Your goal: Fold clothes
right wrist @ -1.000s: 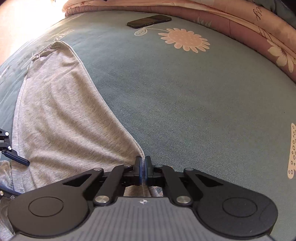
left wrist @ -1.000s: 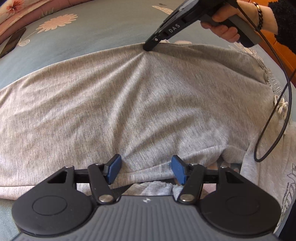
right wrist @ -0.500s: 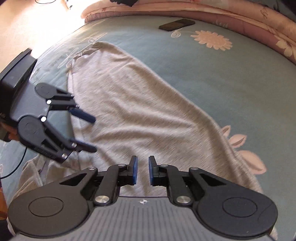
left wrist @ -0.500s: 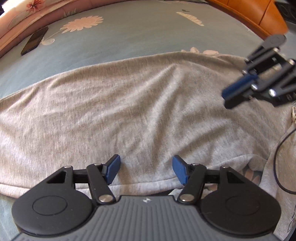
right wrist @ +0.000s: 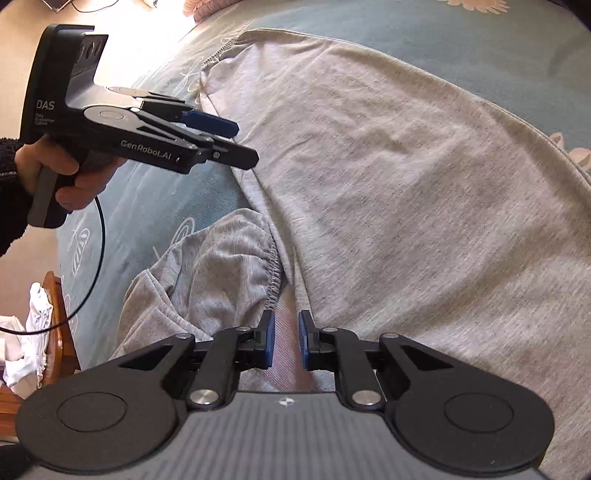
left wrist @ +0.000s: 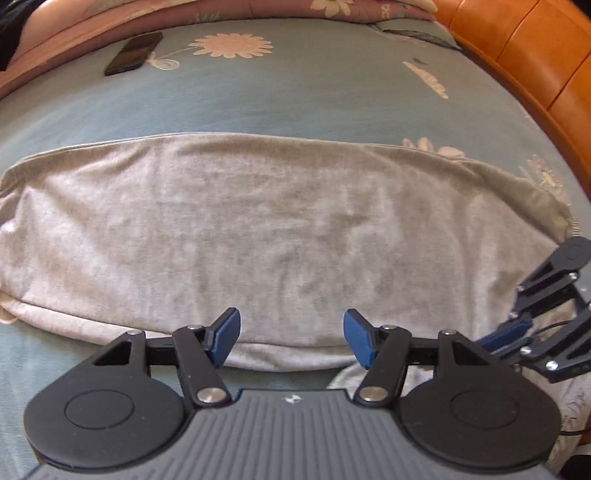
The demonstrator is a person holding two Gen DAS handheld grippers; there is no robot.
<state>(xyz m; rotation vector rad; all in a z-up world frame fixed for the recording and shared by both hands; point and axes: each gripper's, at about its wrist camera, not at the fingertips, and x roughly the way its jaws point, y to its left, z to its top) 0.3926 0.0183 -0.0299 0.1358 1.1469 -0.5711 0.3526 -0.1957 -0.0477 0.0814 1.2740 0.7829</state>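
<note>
A light grey garment (left wrist: 277,221) lies folded into a wide band across the blue-green bedspread (left wrist: 295,99). My left gripper (left wrist: 291,334) hovers over its near edge, open, with nothing between the blue pads. In the right wrist view the left gripper (right wrist: 240,142) is held by a hand (right wrist: 70,177) above the garment's (right wrist: 388,184) left edge. My right gripper (right wrist: 284,341) stands slightly open above the garment's end, beside a bunched darker grey piece (right wrist: 229,266) with an elastic seam. Cloth shows under the narrow gap but is not pinched. In the left wrist view the right gripper (left wrist: 511,328) is at the right edge.
A black phone (left wrist: 135,53) lies on the far left of the bed, near a pink quilt (left wrist: 92,22). An orange padded headboard (left wrist: 535,55) borders the right. A black cable (right wrist: 99,240) hangs from the left gripper. The wooden bed edge (right wrist: 59,314) and white cloths (right wrist: 22,332) show at lower left.
The right gripper let go of the garment's far edge, opened a little and swung back to the near right. The left gripper drew back and rose. The garment now lies flat.
</note>
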